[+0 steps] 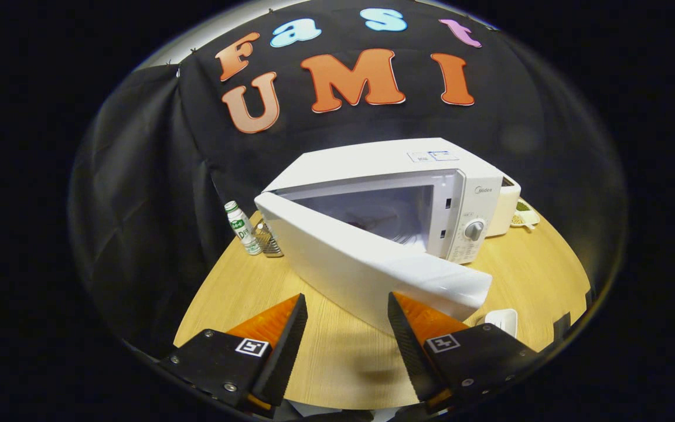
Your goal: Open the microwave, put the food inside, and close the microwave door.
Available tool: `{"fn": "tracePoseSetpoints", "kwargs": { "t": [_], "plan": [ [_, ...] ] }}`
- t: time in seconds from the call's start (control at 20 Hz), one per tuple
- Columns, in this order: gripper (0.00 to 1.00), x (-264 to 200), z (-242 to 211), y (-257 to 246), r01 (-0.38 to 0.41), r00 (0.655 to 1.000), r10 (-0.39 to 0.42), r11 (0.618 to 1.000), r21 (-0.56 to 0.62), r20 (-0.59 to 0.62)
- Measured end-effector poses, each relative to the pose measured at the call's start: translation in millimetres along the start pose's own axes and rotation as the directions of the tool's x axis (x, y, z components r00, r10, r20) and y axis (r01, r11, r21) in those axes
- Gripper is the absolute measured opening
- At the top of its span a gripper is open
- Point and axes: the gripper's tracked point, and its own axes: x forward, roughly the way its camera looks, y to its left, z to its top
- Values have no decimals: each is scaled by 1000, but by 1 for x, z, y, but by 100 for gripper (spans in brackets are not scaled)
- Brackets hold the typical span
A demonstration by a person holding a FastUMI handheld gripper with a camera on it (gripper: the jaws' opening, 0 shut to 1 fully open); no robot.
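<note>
Claw (346, 325) stood open, gripping nothing, just before the microwave (396, 193) door (367, 266) (swung partly open) on the worktop (537, 275).

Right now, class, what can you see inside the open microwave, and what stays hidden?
Through the open door the microwave shows pale walls and something dark on its floor, too blurred to name. The door covers the lower front of the cavity. The tool hangs open and empty before the door.

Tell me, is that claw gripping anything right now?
No. The claw is open and holds nothing; the microwave door swings open just ahead of its fingers.
</note>
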Motion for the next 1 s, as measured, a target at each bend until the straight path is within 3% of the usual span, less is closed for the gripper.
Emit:
{"fn": "tracePoseSetpoints", "kwargs": {
  "t": [0.65, 1.0],
  "plan": [
    [88, 75, 54, -67, 112, 992, -113, 994, 12, 60],
    [88, 105, 93, -88, 126, 985, -127, 992, 17, 115]
  ]
}}
